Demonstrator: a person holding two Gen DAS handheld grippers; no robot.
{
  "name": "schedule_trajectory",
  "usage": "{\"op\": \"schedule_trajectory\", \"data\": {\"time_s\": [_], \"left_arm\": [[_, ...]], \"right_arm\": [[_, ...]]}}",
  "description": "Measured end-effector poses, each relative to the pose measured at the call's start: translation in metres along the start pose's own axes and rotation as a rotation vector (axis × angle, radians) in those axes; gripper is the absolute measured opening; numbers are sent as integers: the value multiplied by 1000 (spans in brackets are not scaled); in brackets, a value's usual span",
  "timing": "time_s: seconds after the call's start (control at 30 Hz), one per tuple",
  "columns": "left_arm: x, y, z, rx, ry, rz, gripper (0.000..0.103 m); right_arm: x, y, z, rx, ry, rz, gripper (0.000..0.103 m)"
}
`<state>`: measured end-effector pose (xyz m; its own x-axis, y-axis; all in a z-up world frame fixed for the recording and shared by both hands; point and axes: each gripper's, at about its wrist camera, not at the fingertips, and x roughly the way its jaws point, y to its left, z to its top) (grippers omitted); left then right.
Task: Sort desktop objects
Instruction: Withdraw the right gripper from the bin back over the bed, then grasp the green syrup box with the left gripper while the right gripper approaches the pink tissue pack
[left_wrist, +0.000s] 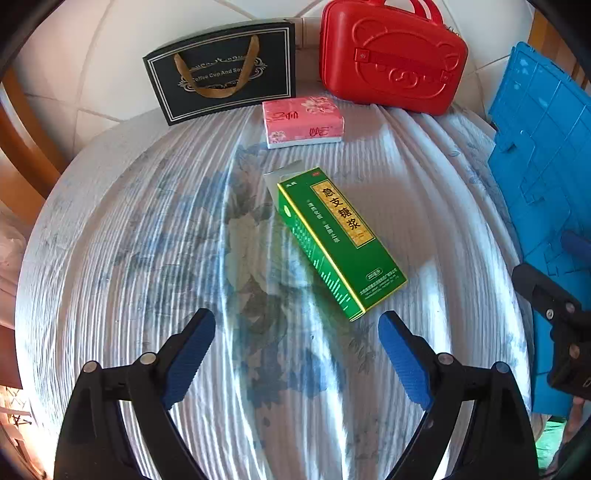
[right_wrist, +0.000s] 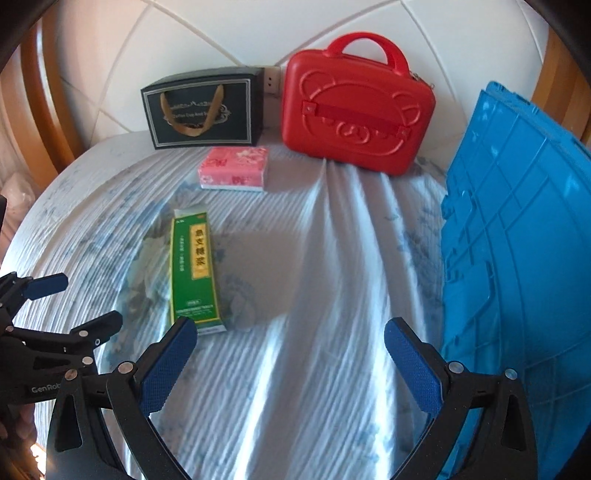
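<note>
A green medicine box lies flat on the white-and-blue floral cloth, with its far flap open. It also shows in the right wrist view. My left gripper is open and empty just short of the box's near end. My right gripper is open and empty, with the box near its left finger. A pink tissue pack lies beyond the box; it also shows in the right wrist view.
A black gift bag and a red bear-embossed case stand at the back against the tiled wall. A blue plastic crate stands at the right edge. Wooden chair parts flank the table.
</note>
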<state>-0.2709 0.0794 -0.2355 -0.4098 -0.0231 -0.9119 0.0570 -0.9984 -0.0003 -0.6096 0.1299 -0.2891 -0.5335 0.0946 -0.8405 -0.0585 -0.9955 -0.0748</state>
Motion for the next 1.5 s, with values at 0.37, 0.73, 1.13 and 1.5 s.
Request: {"op": "schedule_trajectory", "data": {"time_s": [0.37, 0.73, 1.13, 1.5], "left_arm": [[81, -42, 48, -37, 117, 33, 91], [108, 6, 40, -80, 118, 63, 54], [119, 116, 66, -209, 22, 188, 53], [158, 153, 108, -251, -48, 159, 67]], "right_arm": [[45, -59, -1, 118, 63, -24, 103], [86, -48, -2, 149, 139, 22, 103], [148, 54, 73, -20, 109, 110, 103], [222, 65, 151, -74, 70, 147, 103]]}}
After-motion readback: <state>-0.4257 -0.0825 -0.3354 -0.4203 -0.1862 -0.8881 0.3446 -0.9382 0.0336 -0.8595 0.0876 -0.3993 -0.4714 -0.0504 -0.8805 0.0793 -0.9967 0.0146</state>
